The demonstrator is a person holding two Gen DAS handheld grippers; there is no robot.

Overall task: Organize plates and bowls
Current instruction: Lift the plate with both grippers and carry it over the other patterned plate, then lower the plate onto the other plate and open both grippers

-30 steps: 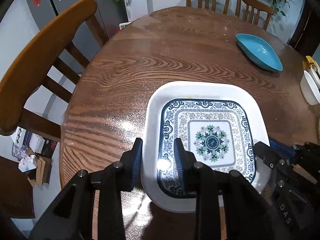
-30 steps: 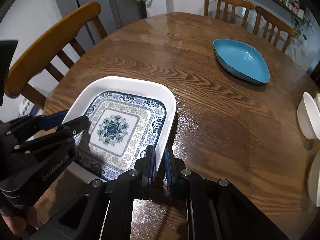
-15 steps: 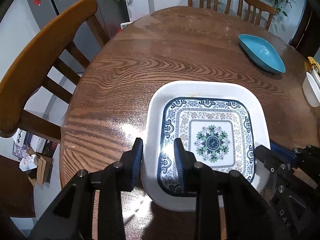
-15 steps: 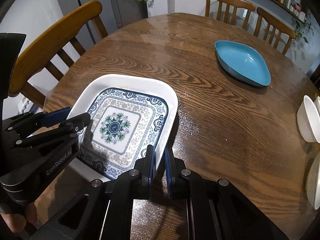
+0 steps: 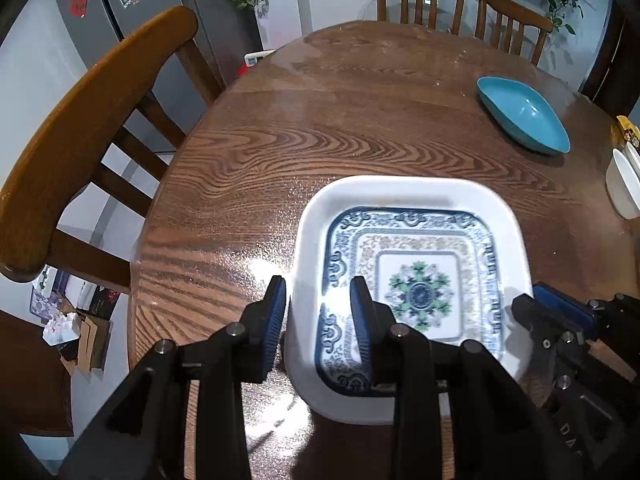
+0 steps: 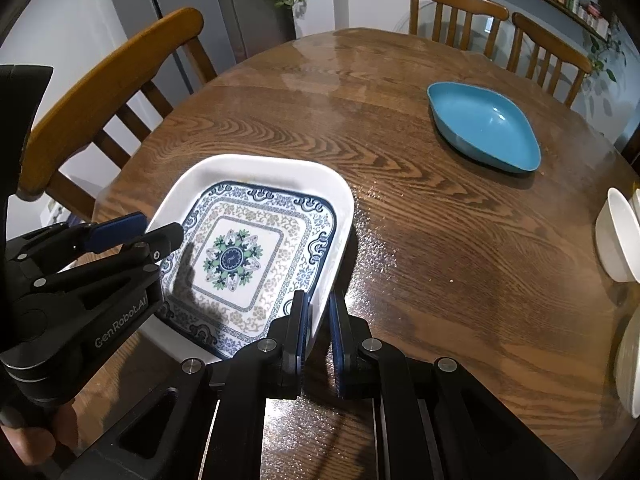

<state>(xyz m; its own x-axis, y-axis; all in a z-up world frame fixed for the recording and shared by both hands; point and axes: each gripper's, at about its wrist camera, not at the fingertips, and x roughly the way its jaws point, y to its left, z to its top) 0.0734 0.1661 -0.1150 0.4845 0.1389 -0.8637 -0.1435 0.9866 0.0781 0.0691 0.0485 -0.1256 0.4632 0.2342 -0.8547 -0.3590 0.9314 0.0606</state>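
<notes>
Left wrist view, square plate (image 5: 408, 240) flat, left claw (image 5: 318, 312) opening astride rim, right claw (image 6: 318, 320) clamping rim.

White square plate (image 5: 408, 200) with a dark-blue scrolled border, beige floral bands and a green-and-navy medallion at its centre. Plain turquoise dish (image 6: 484, 132) and plain white bowls (image 6: 618, 236) on a brown table (image 5: 320, 120) with bold wavy grain. Black grippers with blue ribbed pads (image 5: 276, 320), honey-brown chairs (image 5: 80, 112).
</notes>
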